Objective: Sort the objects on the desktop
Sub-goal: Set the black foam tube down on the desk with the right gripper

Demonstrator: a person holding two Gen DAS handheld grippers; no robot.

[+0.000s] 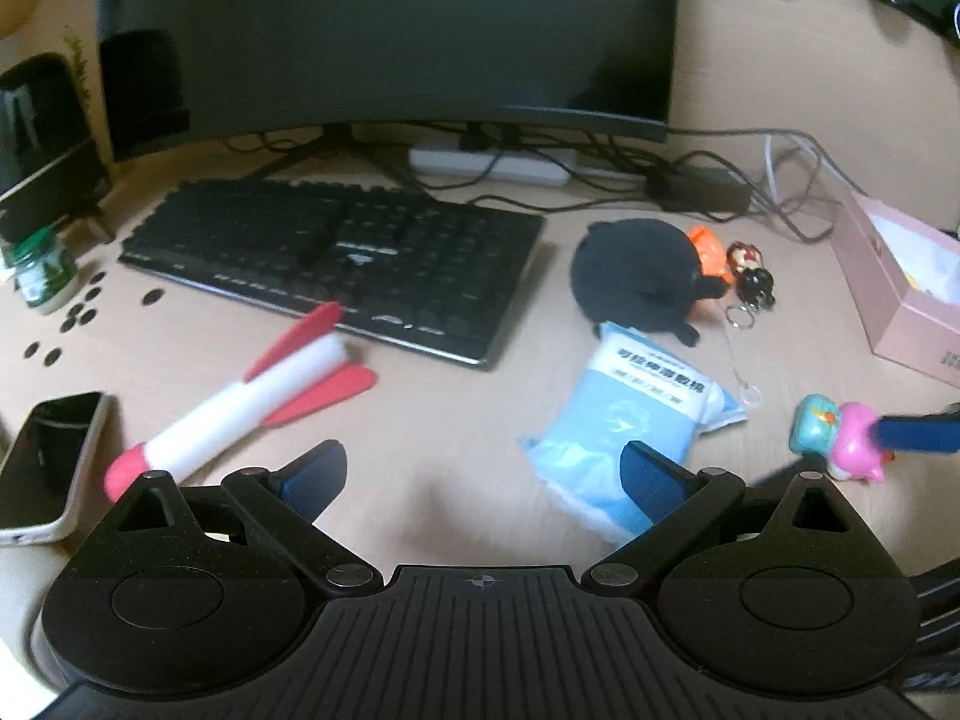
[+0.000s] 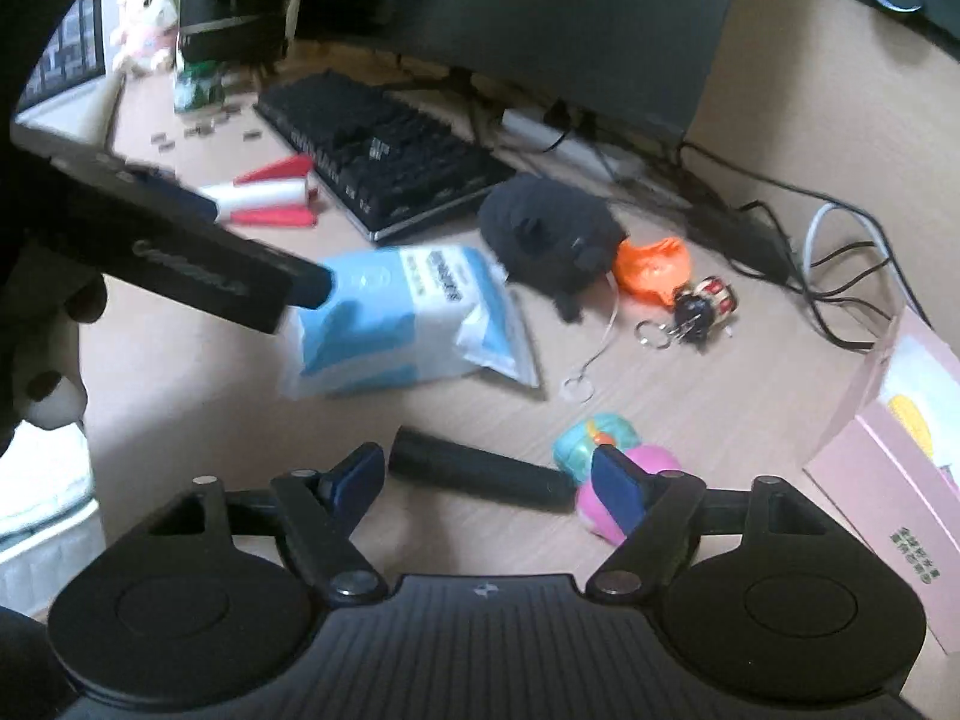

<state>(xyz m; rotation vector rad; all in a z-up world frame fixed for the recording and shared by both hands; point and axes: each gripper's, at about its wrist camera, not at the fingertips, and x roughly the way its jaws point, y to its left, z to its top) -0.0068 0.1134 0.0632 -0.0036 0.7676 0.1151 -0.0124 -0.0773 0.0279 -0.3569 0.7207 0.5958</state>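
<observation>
Several desktop objects lay loose on the wooden desk point(image 1: 456, 420). A pale blue packet point(image 1: 630, 426) sat near the middle, just in front of a black plush toy point(image 1: 636, 282), which touched its far end. To the right of the plush lay an orange bag point(image 1: 711, 249) and a small doll keychain point(image 1: 750, 279). Nearer and further right was a pink and teal toy point(image 2: 606, 450), with a black cylinder point(image 2: 480, 471) touching its left side. A red and white foam rocket point(image 1: 252, 402) lay to the left, just before the black keyboard point(image 1: 336, 264); a phone point(image 1: 48, 462) rested at the near left edge, and a pink box point(image 1: 906, 306) stood open at the far right. The left gripper point(image 1: 483, 474) hung released over bare desk, its right finger overlapping the packet's near end in view, nothing between the jaws. The right gripper point(image 2: 489, 480) was spread wide above the cylinder and the toy, gripping neither.
</observation>
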